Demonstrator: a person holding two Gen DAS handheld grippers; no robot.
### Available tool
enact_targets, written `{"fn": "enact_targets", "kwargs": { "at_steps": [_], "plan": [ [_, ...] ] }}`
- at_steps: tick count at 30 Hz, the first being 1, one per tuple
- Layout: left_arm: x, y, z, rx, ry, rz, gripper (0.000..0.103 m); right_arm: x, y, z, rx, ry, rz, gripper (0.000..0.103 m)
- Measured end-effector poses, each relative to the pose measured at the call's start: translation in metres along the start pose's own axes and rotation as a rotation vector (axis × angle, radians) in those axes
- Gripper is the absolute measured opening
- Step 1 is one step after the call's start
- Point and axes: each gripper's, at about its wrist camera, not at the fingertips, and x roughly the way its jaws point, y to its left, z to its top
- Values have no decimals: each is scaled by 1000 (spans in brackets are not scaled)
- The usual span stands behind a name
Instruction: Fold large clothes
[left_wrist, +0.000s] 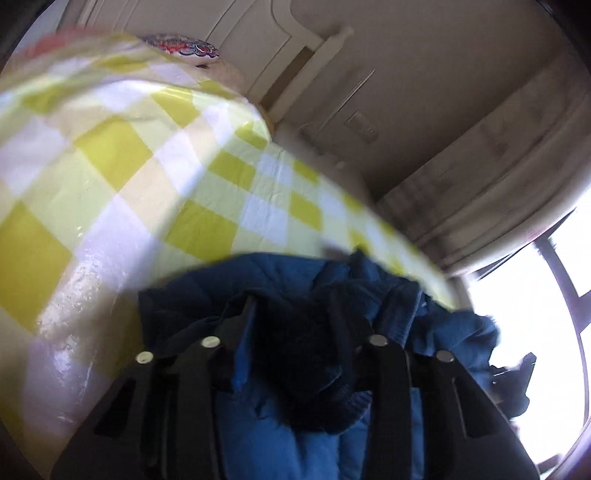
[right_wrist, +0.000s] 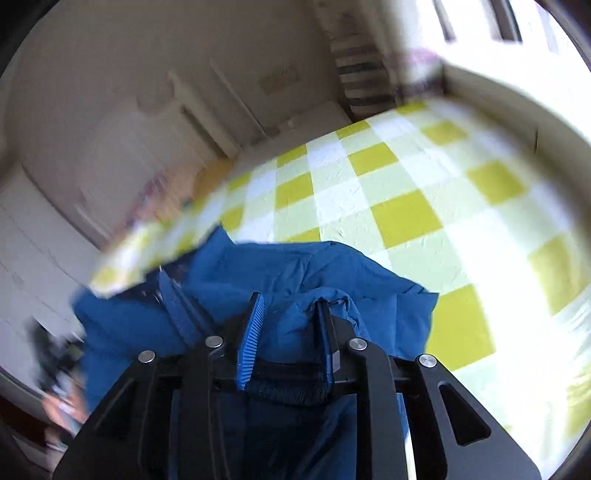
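A desk (left_wrist: 110, 155) covered in a yellow-and-white checked cloth is filling the left wrist view, with pale cabinet doors (left_wrist: 295, 48) and a curtain (left_wrist: 498, 177) standing behind it and a bright window (left_wrist: 535, 314) glaring beyond the desk's far right end. A blue padded jacket (left_wrist: 443, 325) is bunching over the near edge of the desk. The left claw (left_wrist: 291, 328) is clenching on a dark fold of that jacket, with fabric packing the gap between both fingers.

In the right wrist view, the same checked desk (right_wrist: 406, 214) is spreading ahead, with blurred pale cabinets (right_wrist: 129, 147) beyond its far edge. The jacket (right_wrist: 295, 266) is lying at the near edge of the desk, partly hanging off it. The right claw (right_wrist: 291, 317) is grasping a raised fold of the jacket between its blue-ribbed pads (right_wrist: 253, 328).
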Motion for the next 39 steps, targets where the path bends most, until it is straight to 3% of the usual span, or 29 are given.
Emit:
{"fn": "enact_targets", "kwargs": {
  "at_steps": [1,2,3,4,5,7,9,11,15,19,22,23,24,25,26,27,29,32,36,39],
  "plan": [
    [-15,6,6,-6,-53,24,83,-5,-7,2,14,-7,47,23],
    [-35,10,10,3,-155,73,97,-12,-14,7,20,-21,76,24],
    [-53,13,15,29,-246,110,98,-20,-17,8,23,-33,79,24],
    [-63,13,17,44,-278,128,98,-31,-21,11,25,-66,74,30],
    [-73,16,21,50,-293,143,98,-39,-21,15,29,-91,80,57],
    [-83,21,27,57,-279,137,98,-58,-25,20,42,-168,76,99],
    [-84,12,26,114,-245,130,98,-67,-21,26,-14,-199,50,99],
    [-79,-5,21,214,-178,136,98,-62,-8,28,-110,-182,-51,99],
    [-23,-43,8,403,-20,136,100,-36,22,27,-284,-99,-160,99],
    [26,-64,9,472,81,137,100,1,42,27,-416,0,-269,99],
    [65,-66,17,495,145,194,100,39,40,33,-452,78,-294,99],
    [76,-62,18,481,178,194,93,44,39,32,-461,90,-293,89],
    [84,-57,19,464,206,182,67,49,39,31,-469,101,-272,79],
    [88,-52,18,452,209,203,48,48,40,29,-471,93,-237,50],
    [84,-48,17,445,197,188,20,42,44,24,-492,47,-232,34],
    [73,-45,15,442,168,137,12,30,52,15,-534,-16,-255,26],
    [46,-45,9,466,91,132,11,12,65,2,-574,-77,-266,19],
    [8,-52,9,466,33,100,11,-20,89,-7,-612,-128,-266,17],
    [-15,-73,38,396,25,60,11,-41,115,27,-565,-170,-266,17],
    [-1,-86,65,363,15,119,12,-19,129,50,-529,-172,-325,17]
  ]
}}
